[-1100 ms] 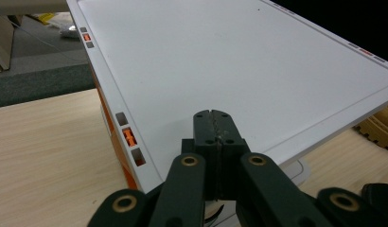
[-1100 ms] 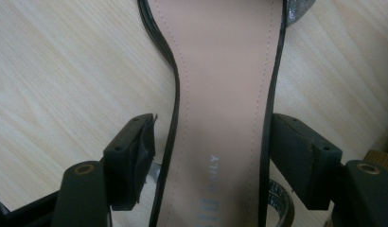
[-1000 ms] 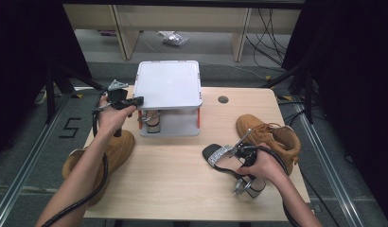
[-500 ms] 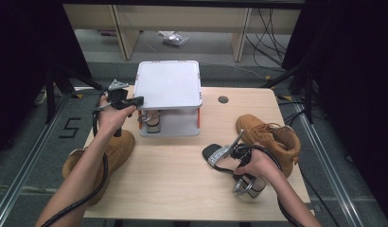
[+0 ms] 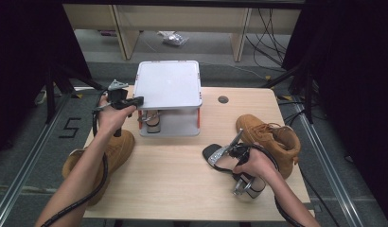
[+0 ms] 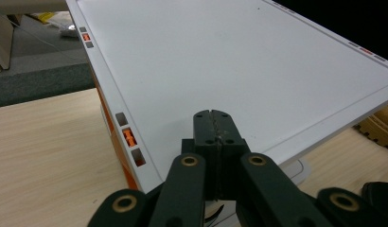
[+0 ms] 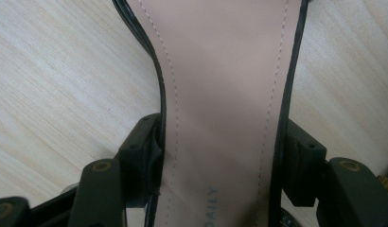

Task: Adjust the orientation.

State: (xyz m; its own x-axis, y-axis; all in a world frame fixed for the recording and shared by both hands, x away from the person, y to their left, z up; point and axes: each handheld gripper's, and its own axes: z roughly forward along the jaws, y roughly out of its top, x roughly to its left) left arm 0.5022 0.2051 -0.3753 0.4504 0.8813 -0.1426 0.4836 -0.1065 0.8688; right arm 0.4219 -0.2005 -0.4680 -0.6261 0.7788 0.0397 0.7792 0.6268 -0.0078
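1. Sandal (image 7: 182,94), black with a pink insole, lies near the front right corner of the worktop (image 5: 182,198). Its toe points toward the middle and its shiny block heel (image 5: 251,187) is nearest me, under my right hand.
2. My right tongs (image 7: 220,142) straddle the sandal's narrow waist, one jaw on each side. The jaws have just been closing. In the right gripper view the pads now sit against the black edges of the sole, so I judge the pinch is made, or nearly so.
3. In the high view the sandal (image 5: 213,153) lies where it lay a second ago, flat on the wood. My right tongs (image 5: 232,152) have hardly shifted over it. So what has changed is the grip, not the sandal's place, and I judge the lift is the step that comes next.
4. Just beyond my right hand, a tan boot (image 5: 270,139) stands against the worktop's right edge, close to the sandal's strap side. I would need to lift clear of it.
5. A second tan boot (image 5: 114,151) sits at the left edge, beside my left forearm.
6. Farther off, my left tongs (image 5: 135,100) are pressed together with nothing between them. They have not moved.
7. In the left gripper view, the left tongs (image 6: 215,127) have their tip over the near left corner of the shoe rack (image 6: 230,56). I cannot tell whether it touches the rack's white top.
8. That rack (image 5: 168,85) stands at the middle of the far edge. One shoe (image 5: 153,120) is on its lower shelf, so I take the rack to be where the sandal goes.
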